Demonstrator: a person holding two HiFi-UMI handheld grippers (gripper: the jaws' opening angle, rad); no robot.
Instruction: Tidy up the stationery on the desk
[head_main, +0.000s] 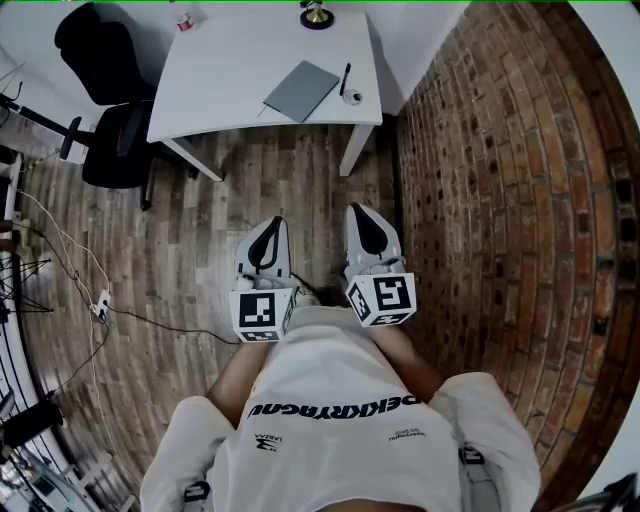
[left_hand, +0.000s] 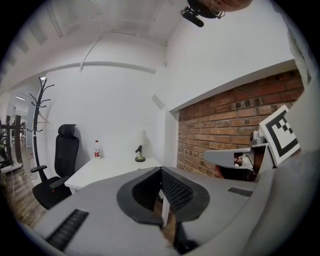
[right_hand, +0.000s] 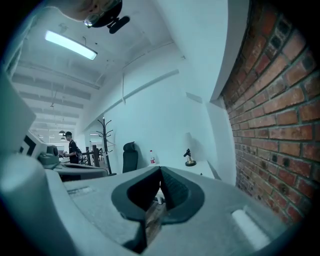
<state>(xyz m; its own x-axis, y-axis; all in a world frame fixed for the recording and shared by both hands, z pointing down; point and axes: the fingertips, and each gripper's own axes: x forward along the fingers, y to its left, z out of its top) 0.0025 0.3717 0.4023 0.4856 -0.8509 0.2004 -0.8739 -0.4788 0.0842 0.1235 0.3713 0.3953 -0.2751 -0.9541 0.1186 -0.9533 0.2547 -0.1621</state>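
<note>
The left gripper (head_main: 268, 228) and the right gripper (head_main: 363, 212) sit side by side just in front of the person's torso, above the wooden floor (head_main: 190, 220). Both pairs of fingers are closed tip to tip, with nothing between them. Well ahead of them stands the white tabletop (head_main: 230, 70). A grey notebook (head_main: 301, 90) lies on its near part, ahead and between the two pairs of fingers. A black pen (head_main: 345, 78) and a small round white object (head_main: 352, 97) lie just right of the notebook, ahead of the right fingers. Farther back on the tabletop are an ornament on a round base (head_main: 317, 14) and a bottle (head_main: 184, 20). A black office chair (head_main: 105, 90) stands ahead and left of the left fingers, and a brick wall (head_main: 500, 200) runs along the right of the right fingers.
</note>
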